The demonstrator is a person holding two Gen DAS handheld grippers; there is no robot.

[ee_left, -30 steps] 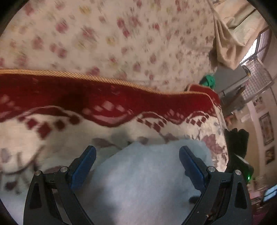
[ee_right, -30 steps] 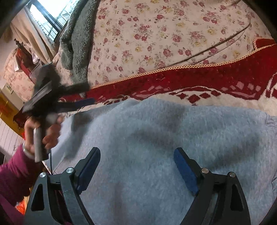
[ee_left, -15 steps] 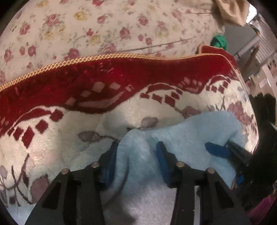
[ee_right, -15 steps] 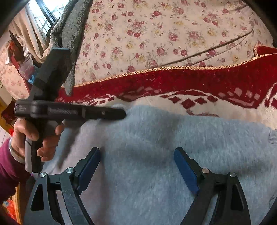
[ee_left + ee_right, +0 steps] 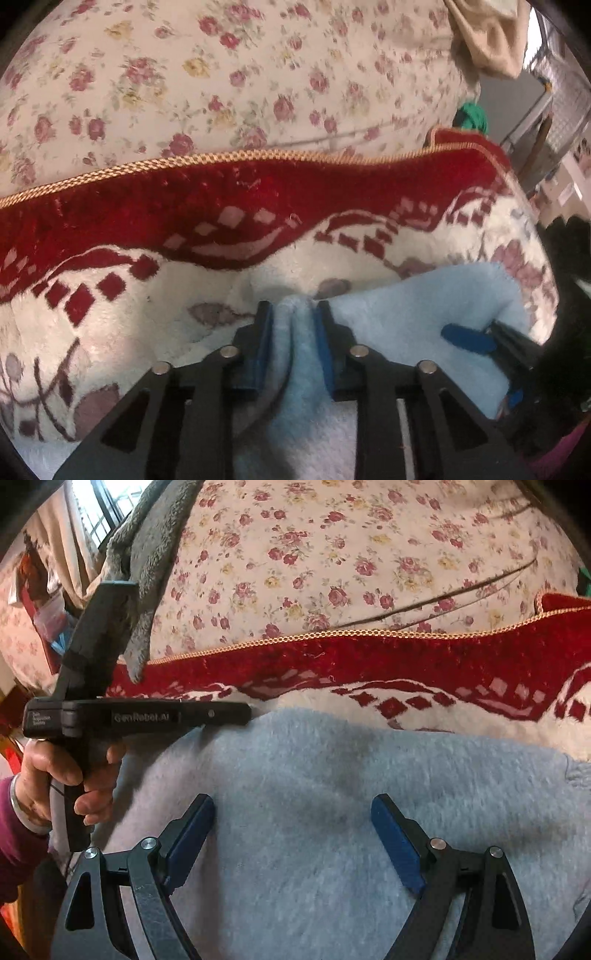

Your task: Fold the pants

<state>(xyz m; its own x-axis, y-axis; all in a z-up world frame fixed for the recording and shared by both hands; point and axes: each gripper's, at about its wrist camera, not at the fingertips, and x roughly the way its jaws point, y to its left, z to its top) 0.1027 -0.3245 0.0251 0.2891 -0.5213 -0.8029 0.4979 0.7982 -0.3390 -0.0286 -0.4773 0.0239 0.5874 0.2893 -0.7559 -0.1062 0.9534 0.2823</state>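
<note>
The pale blue-grey fleece pants (image 5: pixel 332 812) lie flat on a red and cream blanket (image 5: pixel 424 664). My left gripper (image 5: pixel 293 314) is shut on a pinched fold at the pants' far edge (image 5: pixel 295 332). In the right wrist view it (image 5: pixel 240 712) reaches in from the left onto that same edge. My right gripper (image 5: pixel 291 823) is open and empty, its blue pads hovering over the middle of the pants. One of its blue fingers (image 5: pixel 465 338) shows at the right in the left wrist view.
A floral sheet (image 5: pixel 221 74) covers the bed beyond the blanket's gold-trimmed edge (image 5: pixel 221 160). A grey fleece item (image 5: pixel 147 554) lies at the far left corner. Furniture and a window stand past the bed's ends.
My left gripper came down to the pants' far edge and closed on a fold of the cloth. My right gripper stayed open in place over the pants.
</note>
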